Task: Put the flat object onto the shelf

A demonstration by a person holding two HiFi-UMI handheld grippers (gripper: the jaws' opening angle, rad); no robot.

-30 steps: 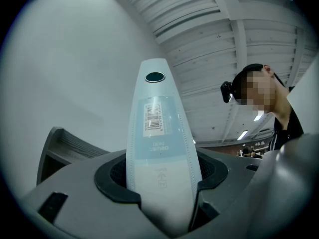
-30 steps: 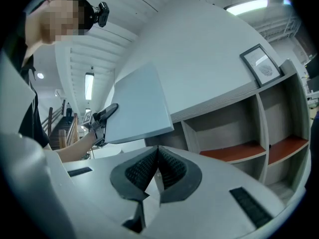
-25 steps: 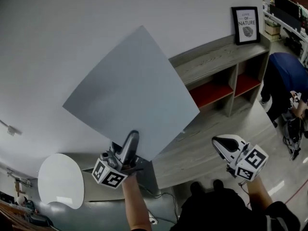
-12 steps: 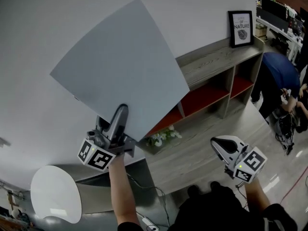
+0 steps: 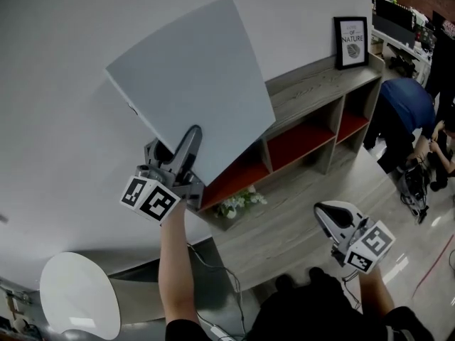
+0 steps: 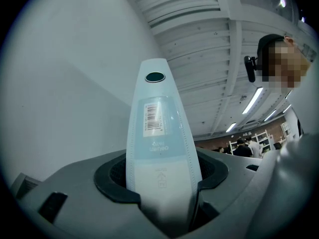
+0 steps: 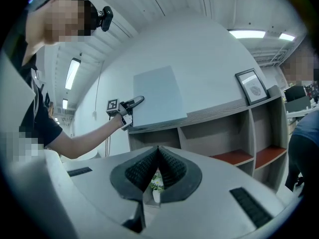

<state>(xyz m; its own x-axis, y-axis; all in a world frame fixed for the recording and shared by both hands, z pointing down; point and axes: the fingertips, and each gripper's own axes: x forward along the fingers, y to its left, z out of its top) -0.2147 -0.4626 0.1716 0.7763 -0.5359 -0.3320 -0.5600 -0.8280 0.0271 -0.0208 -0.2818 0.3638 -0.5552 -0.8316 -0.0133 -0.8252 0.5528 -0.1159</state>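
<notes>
The flat object is a large pale grey board [image 5: 188, 91]. My left gripper [image 5: 188, 144] is shut on its lower corner, and the board stands tilted in front of the white wall. In the left gripper view its thick pale edge [image 6: 157, 133], with a barcode label, fills the gap in my left gripper [image 6: 162, 176]. The right gripper view shows the board [image 7: 158, 96] just over the left end of the wooden shelf [image 7: 224, 111]; I cannot tell whether they touch. My right gripper [image 5: 327, 215] is shut on nothing, low at the right and away from the shelf [image 5: 313, 91].
A framed print [image 5: 351, 41] leans on the wall at the shelf's right end. The compartments have red floors. A small bunch of flowers [image 5: 238, 203] stands on the floor before the shelf. A white round table [image 5: 78, 297] is lower left. A person in blue [image 5: 402, 112] bends at the right.
My left gripper has carried the board up and toward the wall above the shelf's left end, and the board now stands steeper. My right gripper has hardly moved.
</notes>
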